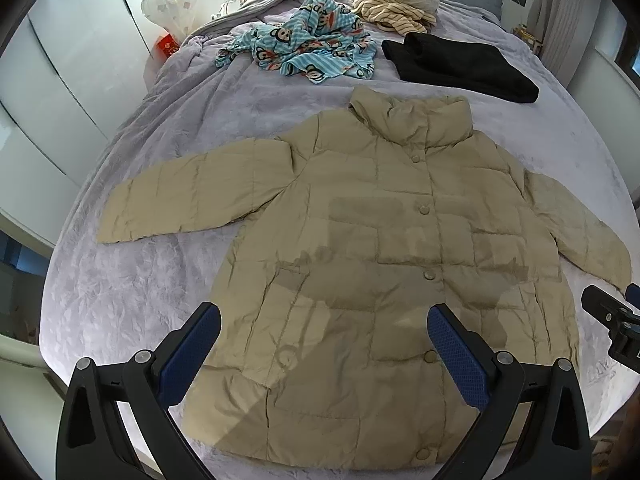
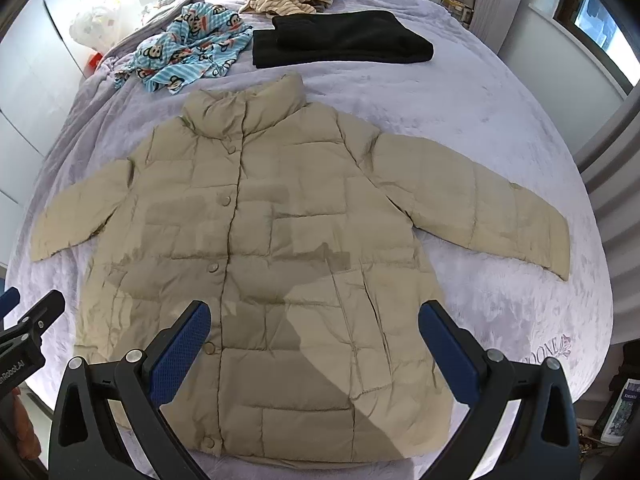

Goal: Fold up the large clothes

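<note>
Beige puffer jacket point(image 1: 384, 240) lies flat, buttoned, front up, both sleeves out, mid bed point(image 1: 140, 288). My left tool point(image 1: 324, 336) and right tool point(image 2: 314, 332) hover over the hem, both spread, holding nothing. Risk: slick padded fabric slips from a shallow pinch, and a fold could spring back. Black folded garment point(image 1: 460, 66) beyond the collar.

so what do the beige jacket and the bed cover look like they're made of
Beige jacket: seemingly thin woven synthetic shell over light padding, with quilted seams, fine crinkles and a slight sheen. Bed cover: probably plush fleece or velvet, matte lilac with a brushed, crushed nap.
</note>
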Demonstrator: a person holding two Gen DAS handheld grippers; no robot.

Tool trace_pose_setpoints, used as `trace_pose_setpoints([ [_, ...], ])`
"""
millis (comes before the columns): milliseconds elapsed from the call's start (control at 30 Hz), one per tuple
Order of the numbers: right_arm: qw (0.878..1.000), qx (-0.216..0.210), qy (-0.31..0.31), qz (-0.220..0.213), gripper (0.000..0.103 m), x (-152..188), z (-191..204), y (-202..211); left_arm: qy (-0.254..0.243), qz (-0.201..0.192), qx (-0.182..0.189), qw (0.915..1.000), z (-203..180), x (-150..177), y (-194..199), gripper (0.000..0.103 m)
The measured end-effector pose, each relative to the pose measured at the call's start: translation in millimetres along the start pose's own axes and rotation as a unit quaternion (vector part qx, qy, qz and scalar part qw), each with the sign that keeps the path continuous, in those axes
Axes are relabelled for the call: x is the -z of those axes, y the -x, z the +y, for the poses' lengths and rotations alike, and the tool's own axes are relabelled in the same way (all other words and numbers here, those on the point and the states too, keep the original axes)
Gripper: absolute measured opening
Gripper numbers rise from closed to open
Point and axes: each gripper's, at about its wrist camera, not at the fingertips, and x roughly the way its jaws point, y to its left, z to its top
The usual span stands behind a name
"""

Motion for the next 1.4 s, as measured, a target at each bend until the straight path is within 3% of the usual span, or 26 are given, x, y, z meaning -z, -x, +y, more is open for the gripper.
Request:
trace_pose_setpoints([
  [1400, 1.0, 0.003, -0.002, 0.006, 0.103, -3.8, -3.1, -4.9, -0.011, 0.008, -0.01, 0.9999, -5.4, -0.8, -5.8, 0.103],
])
